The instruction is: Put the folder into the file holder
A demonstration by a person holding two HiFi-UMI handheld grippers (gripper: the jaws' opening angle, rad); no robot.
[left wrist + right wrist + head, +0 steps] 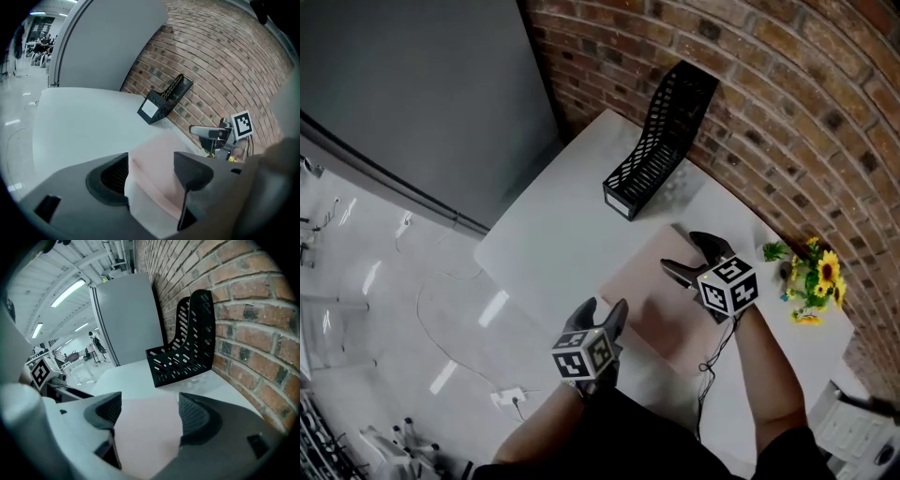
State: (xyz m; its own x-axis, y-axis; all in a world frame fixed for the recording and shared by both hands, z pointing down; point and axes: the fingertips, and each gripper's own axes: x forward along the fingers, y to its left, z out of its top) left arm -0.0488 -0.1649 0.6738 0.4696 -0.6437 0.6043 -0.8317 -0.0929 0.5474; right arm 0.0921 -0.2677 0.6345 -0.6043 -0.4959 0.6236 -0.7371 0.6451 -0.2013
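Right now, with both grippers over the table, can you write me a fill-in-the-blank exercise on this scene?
The pink folder lies flat on the ____ table.
The black file holder stands beside the ____ wall.
Nothing is in the file holder: it is ____.
The left gripper and the right gripper both have their jaws ____, over the folder.
Missing words: white; brick; empty; open.
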